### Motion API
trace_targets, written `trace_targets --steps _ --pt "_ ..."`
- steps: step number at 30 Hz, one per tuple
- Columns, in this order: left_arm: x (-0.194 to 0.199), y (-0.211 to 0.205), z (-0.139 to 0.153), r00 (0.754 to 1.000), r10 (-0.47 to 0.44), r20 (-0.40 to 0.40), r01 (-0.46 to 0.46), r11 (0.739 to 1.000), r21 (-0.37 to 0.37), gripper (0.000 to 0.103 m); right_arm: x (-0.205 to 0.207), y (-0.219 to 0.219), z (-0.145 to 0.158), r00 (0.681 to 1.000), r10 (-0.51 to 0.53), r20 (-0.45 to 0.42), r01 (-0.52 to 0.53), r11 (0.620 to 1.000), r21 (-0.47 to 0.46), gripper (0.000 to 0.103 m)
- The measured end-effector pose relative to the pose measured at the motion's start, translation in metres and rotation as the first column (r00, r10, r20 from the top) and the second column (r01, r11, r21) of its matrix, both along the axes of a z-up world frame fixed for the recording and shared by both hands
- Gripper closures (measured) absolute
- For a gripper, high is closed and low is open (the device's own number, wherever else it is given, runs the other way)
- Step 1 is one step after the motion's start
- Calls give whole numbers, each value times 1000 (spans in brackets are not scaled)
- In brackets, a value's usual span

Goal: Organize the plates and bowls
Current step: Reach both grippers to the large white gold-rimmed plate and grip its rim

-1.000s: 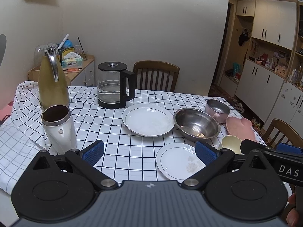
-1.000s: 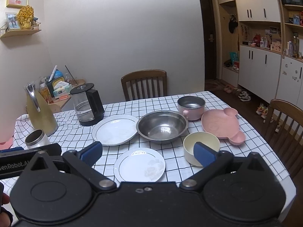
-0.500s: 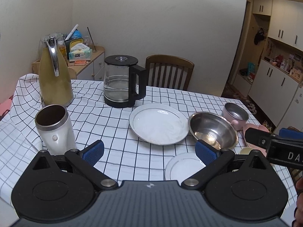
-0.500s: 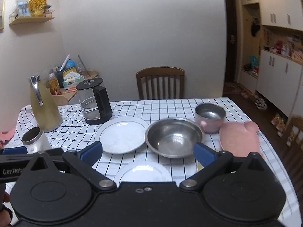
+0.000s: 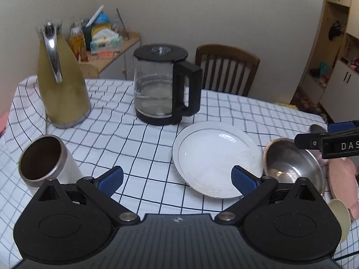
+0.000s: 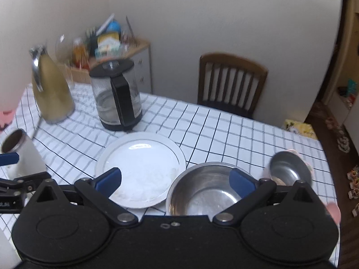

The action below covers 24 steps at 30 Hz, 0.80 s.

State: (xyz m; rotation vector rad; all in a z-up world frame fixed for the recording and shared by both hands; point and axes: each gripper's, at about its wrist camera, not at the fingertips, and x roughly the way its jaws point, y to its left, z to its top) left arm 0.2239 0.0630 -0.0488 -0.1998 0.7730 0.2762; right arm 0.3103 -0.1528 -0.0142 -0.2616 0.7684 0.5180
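A large white plate (image 5: 216, 159) (image 6: 141, 167) lies mid-table. To its right is a large steel bowl (image 5: 294, 164) (image 6: 202, 190). Further right is a small pink pot with a steel inside (image 6: 288, 168). A pink bear-shaped plate (image 5: 343, 180) and a cream bowl (image 5: 340, 210) show at the right edge of the left wrist view. My left gripper (image 5: 177, 179) is open and empty, above the cloth left of the plate. My right gripper (image 6: 175, 180) is open and empty, over the plate and steel bowl. The small white plate is hidden under the grippers.
A glass kettle (image 5: 163, 89) (image 6: 116, 96) and a yellow jug (image 5: 61, 85) (image 6: 50, 92) stand at the back left. A white steel cup (image 5: 46, 160) (image 6: 19, 154) is at the front left. A wooden chair (image 5: 226, 69) stands behind the checked table (image 5: 139, 143).
Both grippers have moved forward over the table and lower. The small white plate and cream bowl have slid under the gripper bodies. Both jaws stay open.
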Motion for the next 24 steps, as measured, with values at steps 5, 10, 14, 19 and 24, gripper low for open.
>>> trace_targets --steps 5,10,14,19,24 --pt "39 18 -21 996 21 -86 -30 994 -105 0 56 18 -28 993 18 -118 -25 998 -57 2" --pt "70 33 -40 988 75 -136 -95 984 -151 0 102 38 -54 973 54 -225 -72 995 -72 8" --pt "91 39 -60 977 94 -191 -127 977 -169 1 134 48 -78 959 37 -281 -67 993 -96 21" --pt "105 48 -82 965 102 -243 -164 955 -247 17 158 54 -102 938 30 -345 -69 992 -103 38" --pt "112 53 -98 952 102 -288 -185 942 -279 35 173 56 -118 915 43 -400 -89 991 -97 59"
